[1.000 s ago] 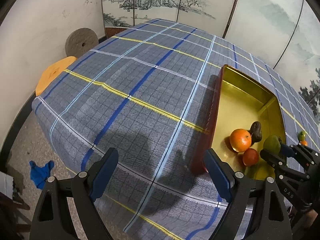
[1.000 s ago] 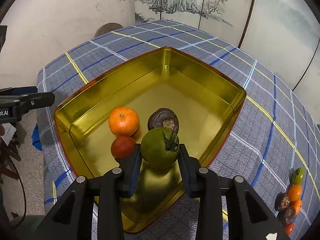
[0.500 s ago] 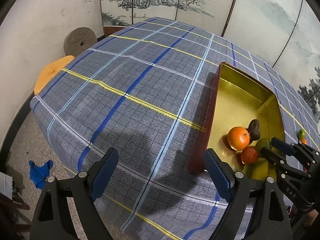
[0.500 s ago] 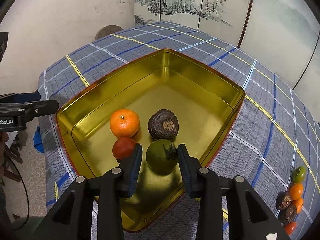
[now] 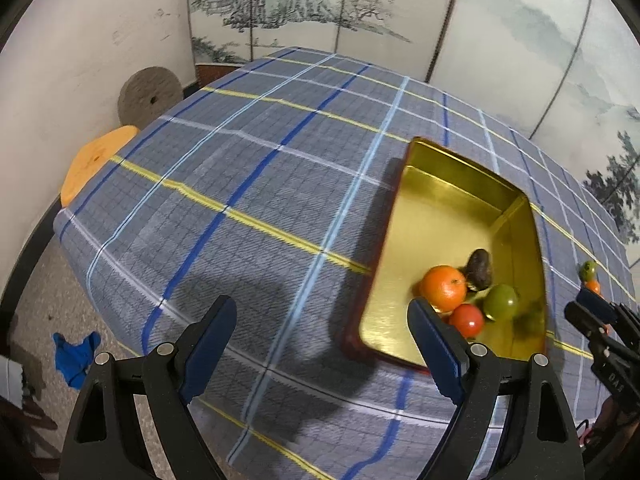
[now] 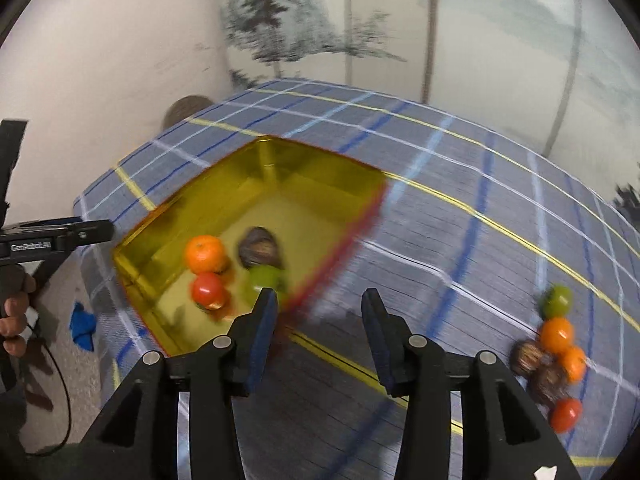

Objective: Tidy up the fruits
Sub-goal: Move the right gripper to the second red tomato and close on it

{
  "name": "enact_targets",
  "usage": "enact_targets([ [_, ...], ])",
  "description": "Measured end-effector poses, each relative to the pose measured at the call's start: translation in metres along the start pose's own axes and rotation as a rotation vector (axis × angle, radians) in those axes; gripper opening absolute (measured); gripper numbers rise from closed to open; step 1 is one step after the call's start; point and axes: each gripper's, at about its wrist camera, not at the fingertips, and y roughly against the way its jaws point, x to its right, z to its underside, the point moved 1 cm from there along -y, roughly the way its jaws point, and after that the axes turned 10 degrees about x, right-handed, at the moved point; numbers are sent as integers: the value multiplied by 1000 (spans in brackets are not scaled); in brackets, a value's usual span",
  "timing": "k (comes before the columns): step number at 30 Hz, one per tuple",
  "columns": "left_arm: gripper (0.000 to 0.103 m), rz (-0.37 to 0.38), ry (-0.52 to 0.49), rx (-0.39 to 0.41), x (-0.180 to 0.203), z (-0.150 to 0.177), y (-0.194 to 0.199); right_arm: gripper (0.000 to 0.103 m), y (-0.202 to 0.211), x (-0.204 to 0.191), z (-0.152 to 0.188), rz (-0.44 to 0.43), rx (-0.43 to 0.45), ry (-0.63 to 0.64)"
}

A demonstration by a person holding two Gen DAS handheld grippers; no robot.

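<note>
green tomato: released since a second ago; it now rests in the gold tray, just ahead-left of the right tongs, touching or nearly touching the dark fruit behind it. the right tongs have just been opening and have pulled back out of the tray; nothing sits between them now, bare cloth below.

left tongs: spread wide, empty, over the checked surface just left of the tray's near corner.

tray contents, ahead-left of the right tongs: orange, red tomato, dark fruit, green tomato, clustered at the near end.

outstanding stock: loose pile well off to the right of the right tongs, holding green, orange, dark and red pieces, packed touching.

handling note, by judgement: next pick is likely from that pile. spread wider before descending, take an outer piece such as the green one at its far end, close gently to avoid bruising, and avoid nudging neighbours into rolling off the edge.
</note>
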Motion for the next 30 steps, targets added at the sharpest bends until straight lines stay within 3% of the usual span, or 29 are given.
enact_targets([
  [14,87,76,-93,3,52,-3,2,42,63,141,63,286,-25,-216],
  [30,87,195,-232,-14,147,1,-2,42,53,184,94,328,-55,-241],
])
